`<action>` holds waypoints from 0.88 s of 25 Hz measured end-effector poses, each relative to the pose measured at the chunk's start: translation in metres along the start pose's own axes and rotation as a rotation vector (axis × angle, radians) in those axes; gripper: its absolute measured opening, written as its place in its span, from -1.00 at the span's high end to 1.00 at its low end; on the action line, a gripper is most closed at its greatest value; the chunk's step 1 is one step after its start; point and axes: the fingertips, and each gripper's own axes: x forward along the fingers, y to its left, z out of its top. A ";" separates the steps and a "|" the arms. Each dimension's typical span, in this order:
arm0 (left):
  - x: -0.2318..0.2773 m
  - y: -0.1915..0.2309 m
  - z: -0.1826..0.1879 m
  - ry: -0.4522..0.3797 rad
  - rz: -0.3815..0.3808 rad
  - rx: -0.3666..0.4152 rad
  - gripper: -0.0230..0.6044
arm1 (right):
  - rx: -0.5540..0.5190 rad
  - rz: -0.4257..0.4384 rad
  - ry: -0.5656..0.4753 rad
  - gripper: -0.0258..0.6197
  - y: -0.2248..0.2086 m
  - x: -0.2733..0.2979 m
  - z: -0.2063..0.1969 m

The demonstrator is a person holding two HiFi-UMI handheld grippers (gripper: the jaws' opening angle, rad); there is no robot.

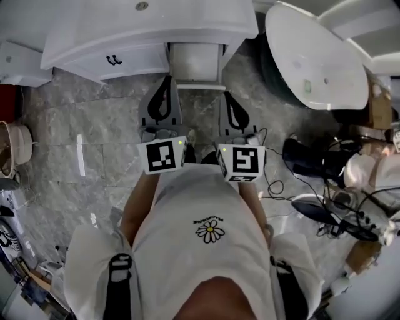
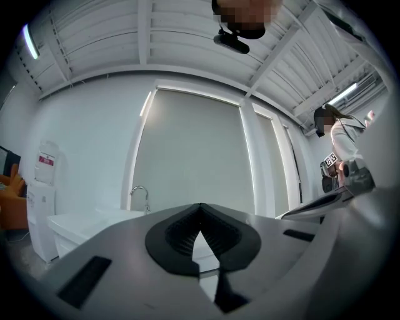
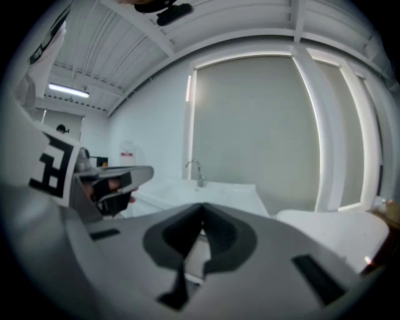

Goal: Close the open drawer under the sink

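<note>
Drawer [image 1: 196,62] is open, sticking out at the right end of the cabinet [image 1: 81,59] front, under the sink [image 1: 187,15]. Left gripper [image 1: 167,81] and right gripper [image 1: 227,95] both have jaws pinched together, empty, tips near the drawer's front corners.

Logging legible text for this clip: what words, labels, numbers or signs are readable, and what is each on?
Nothing here can be read.
Print above the daisy on the shirt: too small and blurred.
Red label on the white floor unit: too small.
Sticker on the white basin: too small.
Marker cubes: code squares only, no words.
</note>
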 end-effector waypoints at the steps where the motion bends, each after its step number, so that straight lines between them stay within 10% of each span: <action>1: 0.008 0.001 -0.004 0.010 -0.004 0.008 0.87 | 0.003 -0.005 0.001 0.83 -0.004 0.007 0.002; 22: 0.048 -0.010 -0.010 0.034 0.111 0.037 0.87 | 0.048 0.044 0.021 0.83 -0.062 0.048 -0.003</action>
